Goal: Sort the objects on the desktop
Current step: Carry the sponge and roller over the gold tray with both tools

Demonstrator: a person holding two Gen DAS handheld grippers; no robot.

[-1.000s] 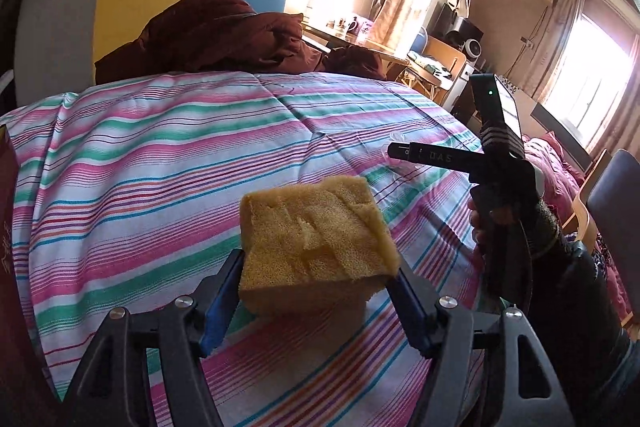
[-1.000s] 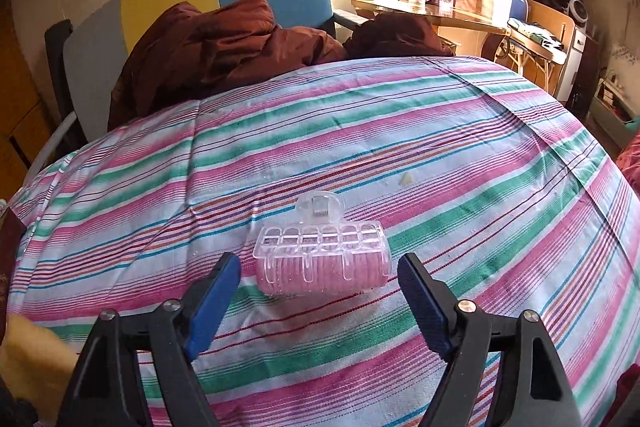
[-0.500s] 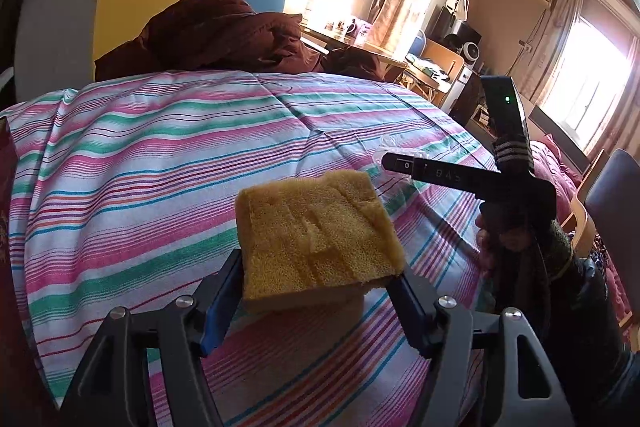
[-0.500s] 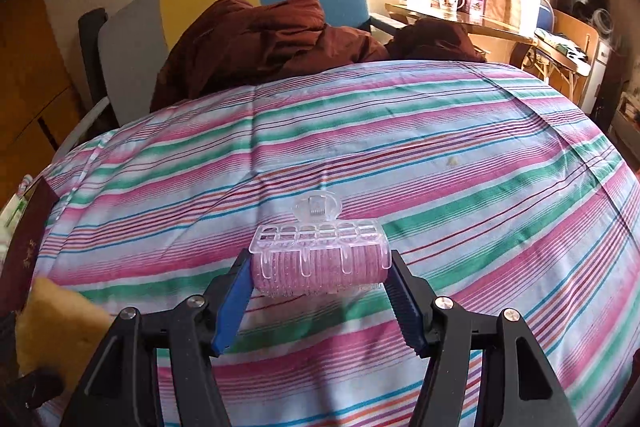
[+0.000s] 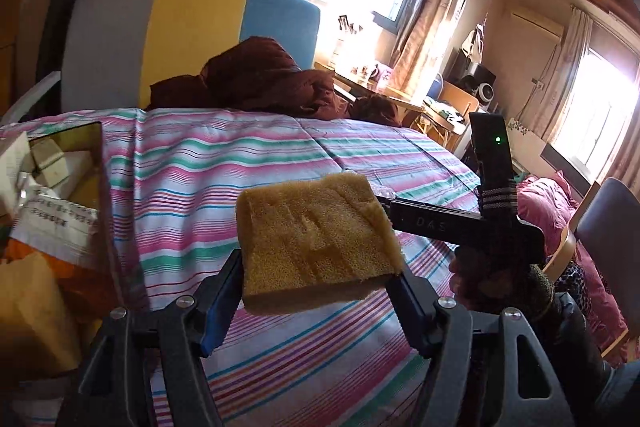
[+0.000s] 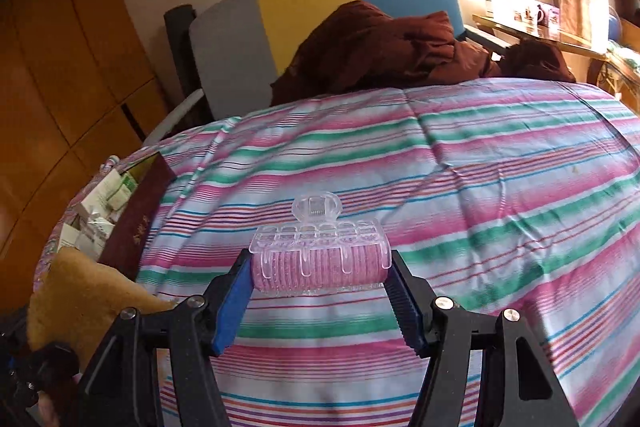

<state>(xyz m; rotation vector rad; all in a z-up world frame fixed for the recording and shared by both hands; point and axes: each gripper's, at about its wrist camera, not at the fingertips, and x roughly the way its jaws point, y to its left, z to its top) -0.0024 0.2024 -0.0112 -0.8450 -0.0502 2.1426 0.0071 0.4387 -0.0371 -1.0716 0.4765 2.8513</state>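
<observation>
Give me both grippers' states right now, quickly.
Left gripper: closed on the yellow sponge.
Right gripper: closed on the pink hair roller.

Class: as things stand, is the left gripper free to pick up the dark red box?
Probably not: the left gripper is shut on the yellow sponge; the dark red box lies unobstructed.

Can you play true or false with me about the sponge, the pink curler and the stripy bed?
1. The left gripper holds a yellow sponge. True.
2. The right gripper is empty. False: it is shut on a pink hair roller.
3. The bedspread is plain blue. False: it has pink, green and white stripes.
4. A dark red box with packets lies at the bed's left edge. True.
</observation>
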